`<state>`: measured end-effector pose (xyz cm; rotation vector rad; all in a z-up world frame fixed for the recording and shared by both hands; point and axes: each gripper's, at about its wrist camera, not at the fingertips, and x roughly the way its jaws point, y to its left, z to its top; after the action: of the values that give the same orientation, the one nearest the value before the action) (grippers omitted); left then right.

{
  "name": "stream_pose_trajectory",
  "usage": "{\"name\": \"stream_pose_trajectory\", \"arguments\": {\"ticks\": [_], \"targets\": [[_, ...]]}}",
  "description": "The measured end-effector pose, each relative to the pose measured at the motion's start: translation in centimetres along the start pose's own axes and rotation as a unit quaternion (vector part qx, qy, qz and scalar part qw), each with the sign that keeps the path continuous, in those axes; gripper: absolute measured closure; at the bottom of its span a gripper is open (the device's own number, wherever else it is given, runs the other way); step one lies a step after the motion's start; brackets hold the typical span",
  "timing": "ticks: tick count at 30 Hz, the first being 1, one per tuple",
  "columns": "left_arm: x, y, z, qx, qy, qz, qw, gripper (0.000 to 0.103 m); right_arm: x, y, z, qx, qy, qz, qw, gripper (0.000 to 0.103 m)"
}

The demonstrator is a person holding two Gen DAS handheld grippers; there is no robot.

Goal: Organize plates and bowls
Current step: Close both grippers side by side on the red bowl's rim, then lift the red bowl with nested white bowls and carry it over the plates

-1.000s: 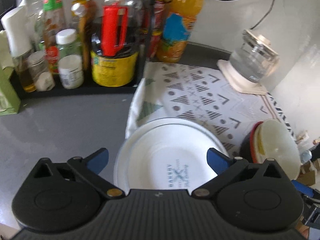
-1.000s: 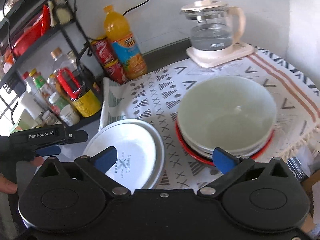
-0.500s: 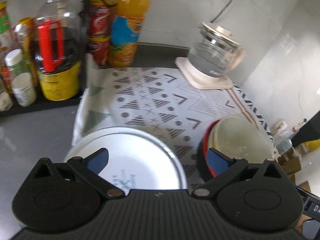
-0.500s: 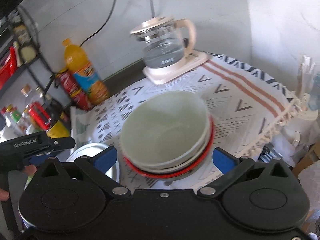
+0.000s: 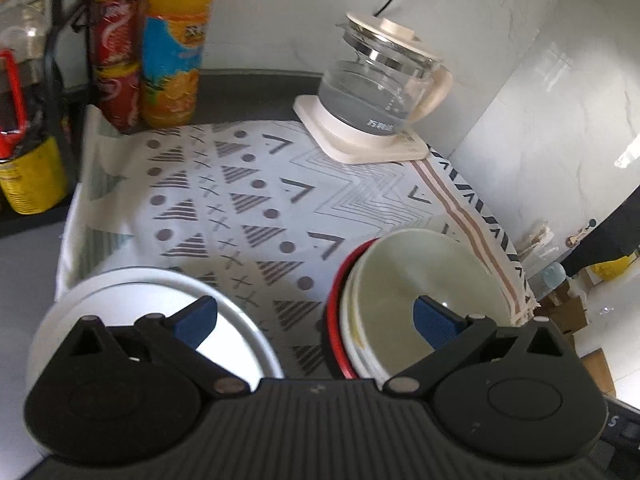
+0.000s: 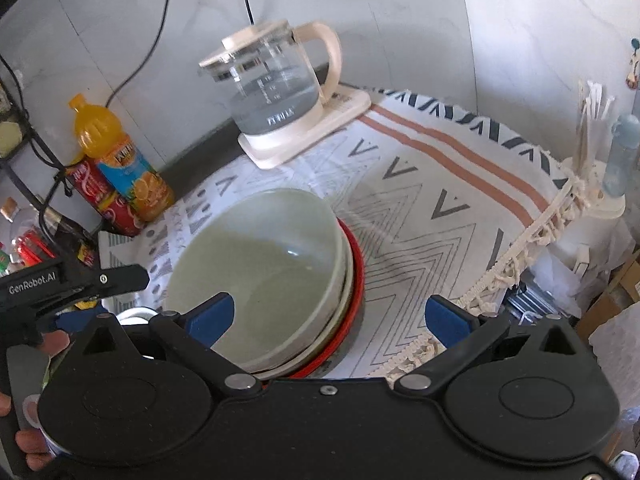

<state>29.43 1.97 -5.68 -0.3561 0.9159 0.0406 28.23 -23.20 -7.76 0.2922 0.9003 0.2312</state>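
Left wrist view: a grey bench [image 5: 24, 248] carries a patterned cloth [image 5: 256, 184] that covers most of its top. On the near left edge of the cloth lie white plates [image 5: 132, 292], stacked flat, partly hidden behind the left tongs [image 5: 316, 316], whose blue-tipped fingers stand wide apart with nothing between them. Just right of the plates, apart from them, sits a stack of bowls [image 5: 424, 268]: pale cream ones nested inside a red-rimmed one at the bottom, and the right fingertip of the left tongs overlaps the top bowl's hollow in this view. At the back of the cloth a glass kettle [image 5: 380, 88] with a cream handle stands on its cream base. At the back left an orange drink bottle [image 5: 174, 44] stands beside two stacked red cans [image 5: 116, 56], and a yellow tin [image 5: 28, 176] sits at the far left. In the right wrist view the same bowls [image 6: 264, 276] fill the middle, and the right tongs [image 6: 330, 316] hang over their near rim, fingers spread wide and empty. The left tongs' black body [image 6: 76, 280] shows at the left edge, gripped by a hand [image 6: 52, 340].
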Motion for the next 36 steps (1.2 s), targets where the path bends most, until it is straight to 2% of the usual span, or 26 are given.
{"name": "stream_pose_trajectory", "arguments": {"ticks": [5, 11, 17, 19, 22, 24, 27, 36], "targets": [[2.5, -0.7, 0.4, -0.002, 0.033, 0.01, 0.9994, 0.0, 1.8, -0.7, 0.6, 0.007, 0.026, 0.002, 1.0, 0.002], [4.7, -1.6, 0.4, 0.012, 0.054, 0.007, 0.9984, 0.001, 4.0, -1.0, 1.2, 0.011, 0.053, 0.008, 0.999, 0.011], [6.7, -1.9, 0.1, 0.008, 0.069, 0.013, 0.9975, 0.004, 6.2, -0.7, 1.3, 0.017, 0.085, 0.017, 0.996, 0.028], [7.4, -1.8, 0.2, 0.003, 0.075, 0.011, 0.9971, 0.008, 6.9, -0.7, 1.2, 0.017, 0.094, 0.016, 0.995, 0.039], [8.2, -1.6, 0.2, 0.0, 0.082, 0.009, 0.9966, 0.019, 7.6, -0.7, 1.2, 0.02, 0.101, 0.036, 0.994, 0.053], [8.9, -1.6, 0.2, 0.0, 0.096, 0.006, 0.9954, 0.044, 8.0, -0.3, 1.2, 0.016, 0.103, 0.033, 0.994, 0.054], [10.0, -1.4, -0.1, -0.012, 0.12, -0.005, 0.9927, 0.065, 8.4, -0.1, 1.4, 0.007, 0.102, 0.026, 0.994, 0.055], [9.6, -1.0, -0.2, -0.02, 0.111, -0.016, 0.9935, 0.068, 8.6, -0.8, 2.0, 0.027, 0.109, 0.029, 0.993, 0.066]]}}
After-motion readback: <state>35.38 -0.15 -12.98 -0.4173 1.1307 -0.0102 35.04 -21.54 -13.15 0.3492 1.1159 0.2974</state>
